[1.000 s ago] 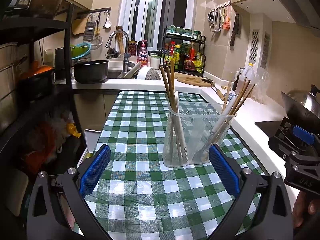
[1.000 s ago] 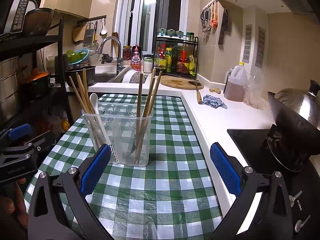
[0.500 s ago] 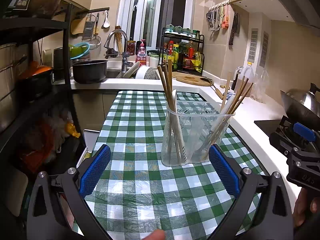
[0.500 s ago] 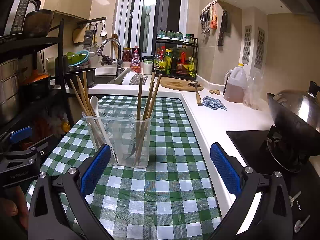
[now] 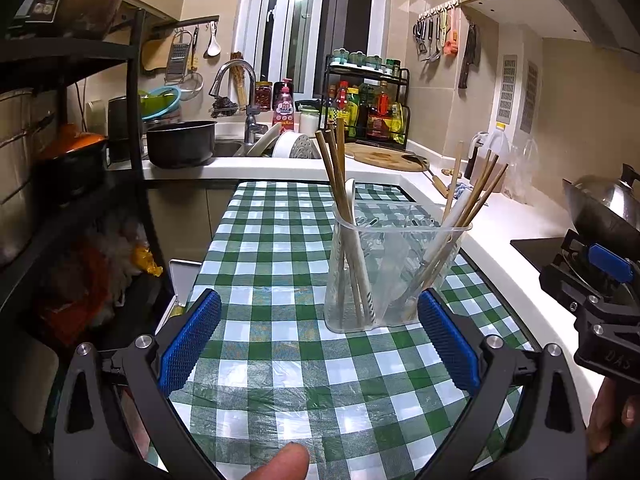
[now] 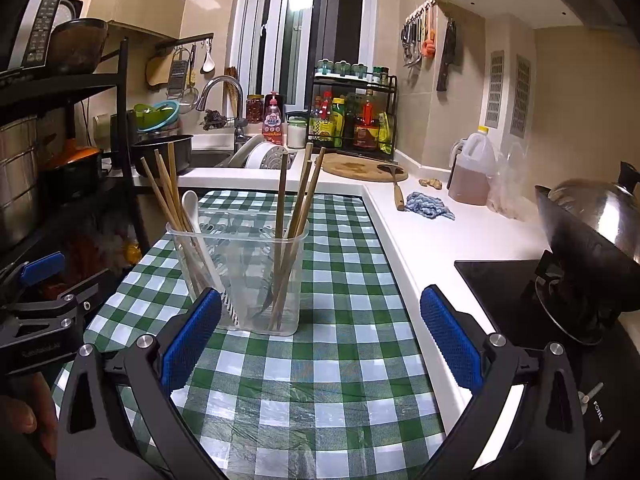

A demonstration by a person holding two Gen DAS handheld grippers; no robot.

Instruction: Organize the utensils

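A: What has changed over the last second?

B: Little. The left gripper (image 5: 318, 338) has edged closer to the clear holder (image 5: 394, 268); both stay spread, grasping nothing.

A: And the right gripper (image 6: 320, 334)?

B: Released. The holder stands upright on the checked cloth (image 6: 336, 364).

A: Utensil axis?

B: The chopsticks (image 6: 294, 216) stand near-vertical, tips fanning outward in 2 groups.
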